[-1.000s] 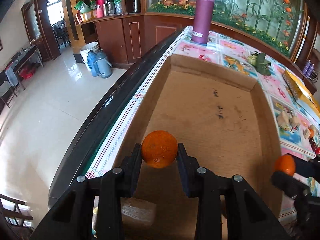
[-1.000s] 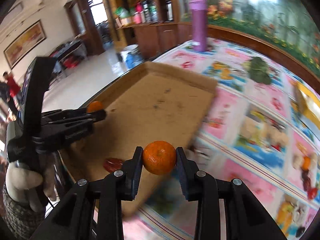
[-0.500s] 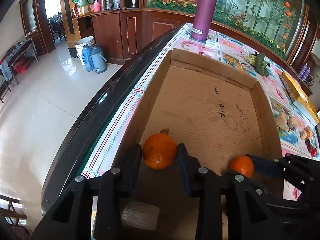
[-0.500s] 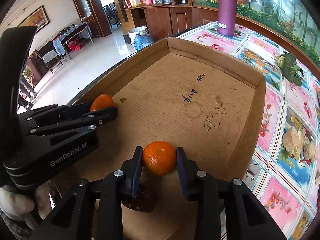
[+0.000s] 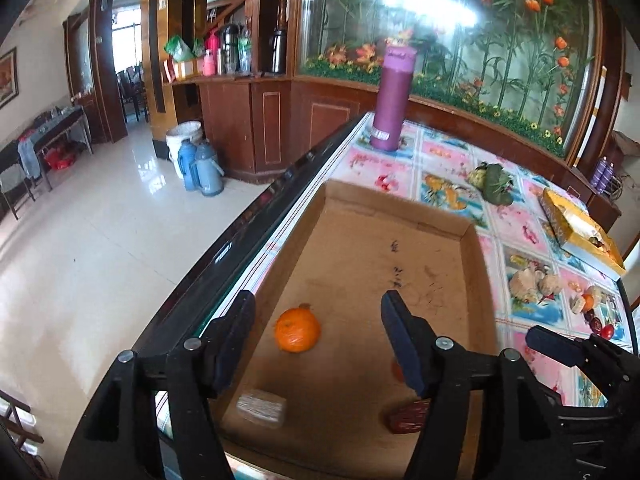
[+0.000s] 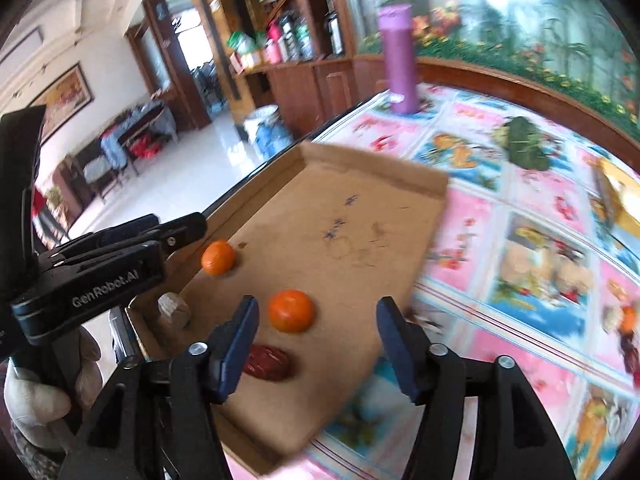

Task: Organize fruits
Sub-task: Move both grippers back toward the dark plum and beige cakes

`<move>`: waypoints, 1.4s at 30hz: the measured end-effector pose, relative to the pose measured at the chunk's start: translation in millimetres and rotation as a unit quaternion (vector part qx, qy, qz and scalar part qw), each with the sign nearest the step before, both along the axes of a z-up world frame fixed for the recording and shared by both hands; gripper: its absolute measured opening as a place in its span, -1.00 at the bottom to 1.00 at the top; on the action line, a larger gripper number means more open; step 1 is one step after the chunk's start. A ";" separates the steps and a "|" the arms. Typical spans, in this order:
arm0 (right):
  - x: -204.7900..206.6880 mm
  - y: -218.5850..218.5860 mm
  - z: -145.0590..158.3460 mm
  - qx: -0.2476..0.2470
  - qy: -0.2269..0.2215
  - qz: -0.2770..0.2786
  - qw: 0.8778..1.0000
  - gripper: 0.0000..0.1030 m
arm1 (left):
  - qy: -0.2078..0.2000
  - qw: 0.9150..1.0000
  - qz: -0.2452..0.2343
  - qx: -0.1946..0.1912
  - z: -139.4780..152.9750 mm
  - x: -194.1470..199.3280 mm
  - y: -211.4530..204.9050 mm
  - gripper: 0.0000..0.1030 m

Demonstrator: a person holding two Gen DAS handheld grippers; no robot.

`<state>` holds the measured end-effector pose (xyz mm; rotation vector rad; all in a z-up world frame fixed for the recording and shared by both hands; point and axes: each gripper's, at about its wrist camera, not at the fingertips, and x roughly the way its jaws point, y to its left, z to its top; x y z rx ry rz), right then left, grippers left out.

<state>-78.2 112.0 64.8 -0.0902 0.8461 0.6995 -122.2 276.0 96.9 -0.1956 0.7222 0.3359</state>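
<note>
A shallow cardboard box lies on the table. Two oranges rest on its floor. In the left wrist view one orange lies between and below my open left gripper. In the right wrist view the other orange lies just ahead of my open right gripper, and the first orange sits near the left gripper's fingers. A red date and a tan wrapped piece lie in the box's near end.
A purple flask stands at the table's far end. A green bundle and a yellow box lie on the flowered tablecloth to the right. The table's dark edge drops to the tiled floor on the left.
Both grippers opened and let go of their oranges, which now rest on the box floor. Both grippers have drawn back and up from the fruit.
</note>
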 end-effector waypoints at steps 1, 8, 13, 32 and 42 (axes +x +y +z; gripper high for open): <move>-3.7 -9.1 2.6 0.003 -0.006 -0.010 1.000 0.37 | -0.007 1.000 -0.004 0.007 4.4 -1.6 -7.2 0.26; -19.5 -74.9 8.5 0.027 -0.019 -0.079 0.996 0.47 | -0.027 0.997 -0.043 0.055 25.1 -11.3 -57.6 0.39; -23.4 -113.0 7.9 0.040 -0.015 -0.117 0.992 0.47 | -0.028 0.994 -0.068 0.086 31.3 -12.7 -90.9 0.41; -42.9 -331.0 3.7 0.018 -0.032 -0.337 0.941 0.57 | 0.040 0.989 -0.136 0.050 -7.2 30.3 -132.2 0.47; -43.3 -374.5 -27.8 0.035 0.034 -0.354 0.934 0.56 | 0.074 0.971 -0.225 0.016 -31.0 73.6 -197.6 0.47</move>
